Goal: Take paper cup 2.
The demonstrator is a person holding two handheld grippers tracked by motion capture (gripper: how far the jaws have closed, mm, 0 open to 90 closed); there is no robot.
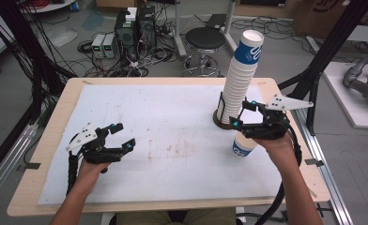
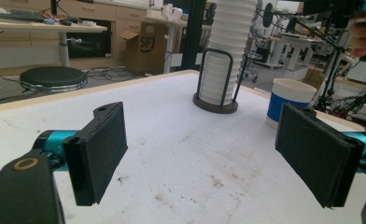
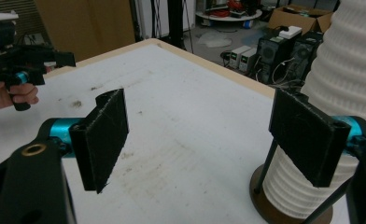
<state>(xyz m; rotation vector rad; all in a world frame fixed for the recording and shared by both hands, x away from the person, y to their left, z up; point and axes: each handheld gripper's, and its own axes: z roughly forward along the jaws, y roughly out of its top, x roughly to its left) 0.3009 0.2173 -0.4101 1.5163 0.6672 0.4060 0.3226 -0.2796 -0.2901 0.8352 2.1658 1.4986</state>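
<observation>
- The stack of white paper cups, its top cup banded blue, stands in a dark wire holder near the table's right edge, a little toward the far side; the stack leans to the right as it rises.
- A single cup, white with a blue band, stands upright on the white mat just on the near side of the holder, closer to the right edge.
- The right gripper hangs above the mat beside the lower part of the stack, over the single cup; its jaws are spread and hold nothing.
- In the right gripper view the ribbed wall of the stack rises just behind the right-hand jaw, and whether they touch cannot be told; the holder's base sits below it.
- The left gripper is near the table's left edge, toward the near side, well apart from the cups; its jaws are wide apart and empty over bare mat.
- In the left gripper view the holder and the single cup stand far off across the stained mat.
</observation>
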